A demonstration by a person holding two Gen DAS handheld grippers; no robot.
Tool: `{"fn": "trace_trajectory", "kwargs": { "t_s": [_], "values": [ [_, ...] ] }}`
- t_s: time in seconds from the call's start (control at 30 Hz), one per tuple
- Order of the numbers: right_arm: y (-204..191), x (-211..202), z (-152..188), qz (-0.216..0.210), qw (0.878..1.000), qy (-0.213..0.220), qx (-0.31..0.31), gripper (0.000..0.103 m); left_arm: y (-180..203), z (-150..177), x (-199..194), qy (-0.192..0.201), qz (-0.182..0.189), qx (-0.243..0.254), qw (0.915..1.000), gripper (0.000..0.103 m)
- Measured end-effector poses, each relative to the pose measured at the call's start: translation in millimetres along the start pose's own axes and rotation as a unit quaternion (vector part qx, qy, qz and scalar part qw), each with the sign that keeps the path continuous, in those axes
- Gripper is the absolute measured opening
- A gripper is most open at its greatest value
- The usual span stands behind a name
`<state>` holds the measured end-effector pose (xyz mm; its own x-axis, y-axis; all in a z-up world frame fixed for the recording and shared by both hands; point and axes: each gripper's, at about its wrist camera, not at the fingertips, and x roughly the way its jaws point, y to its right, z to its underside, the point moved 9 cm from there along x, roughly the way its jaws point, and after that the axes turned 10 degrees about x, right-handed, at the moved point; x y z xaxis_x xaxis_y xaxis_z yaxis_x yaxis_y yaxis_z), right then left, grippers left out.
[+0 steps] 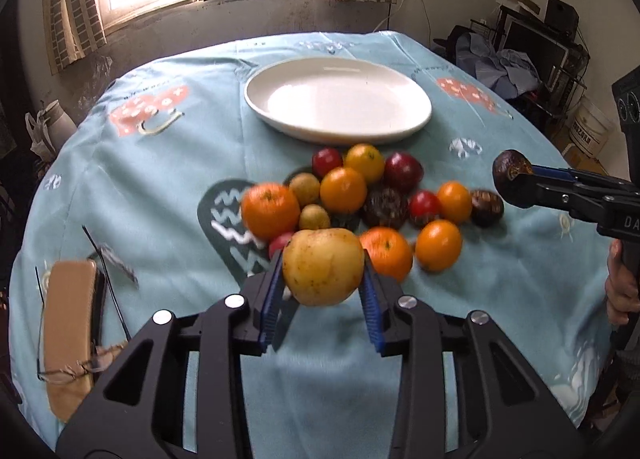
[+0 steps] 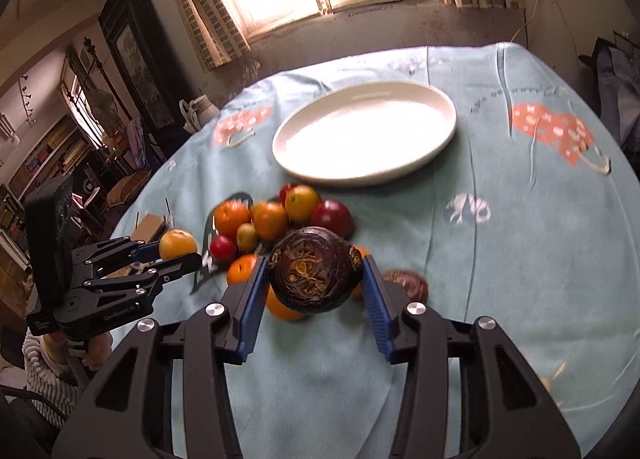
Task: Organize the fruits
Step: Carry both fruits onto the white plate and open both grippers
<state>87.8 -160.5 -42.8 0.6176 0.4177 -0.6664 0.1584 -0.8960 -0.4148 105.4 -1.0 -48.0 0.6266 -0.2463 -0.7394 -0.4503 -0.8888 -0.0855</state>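
My left gripper (image 1: 323, 275) is shut on a yellow pear-like fruit (image 1: 322, 265) and holds it above the near side of the fruit pile (image 1: 372, 199). My right gripper (image 2: 316, 279) is shut on a dark purple-brown fruit (image 2: 316, 269), also held above the cloth. In the left wrist view that dark fruit (image 1: 512, 175) hangs at the right of the pile. In the right wrist view the left gripper (image 2: 176, 255) shows at the left with the yellow fruit (image 2: 178, 243). The pile holds several oranges, red fruits and dark fruits. A white oval plate (image 1: 340, 99) (image 2: 364, 131) lies beyond the pile with nothing on it.
The table has a light blue patterned cloth (image 1: 160, 187). A tan case with eyeglasses (image 1: 68, 331) lies at the near left edge. A window and wall stand behind the table. Furniture and clutter stand at the right (image 1: 540, 43).
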Motion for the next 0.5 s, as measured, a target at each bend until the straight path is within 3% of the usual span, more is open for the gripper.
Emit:
{"fn": "trace_trajectory", "kwargs": {
  "t_s": [0.1,0.2,0.43,0.5],
  "values": [
    [-6.2,5.5,-43.8,0.004,0.999,0.034,0.005,0.047,-7.9,-47.4,12.4,0.020,-0.011,-0.004,0.9997,0.036],
    [-1.3,35.9,-67.8,0.025,0.999,0.043,0.010,0.047,-11.8,-80.1,40.9,0.021,-0.009,-0.017,0.9996,0.036],
    [31.3,101.2,-84.3,0.058,0.998,0.022,0.032,0.048,-12.0,-105.1,100.2,-0.001,0.003,-0.031,0.9995,0.037],
    [35.9,109.8,-82.6,0.066,0.997,0.009,0.029,0.048,-11.0,-105.2,109.0,0.001,0.006,-0.031,0.9995,0.048]
  ]
}}
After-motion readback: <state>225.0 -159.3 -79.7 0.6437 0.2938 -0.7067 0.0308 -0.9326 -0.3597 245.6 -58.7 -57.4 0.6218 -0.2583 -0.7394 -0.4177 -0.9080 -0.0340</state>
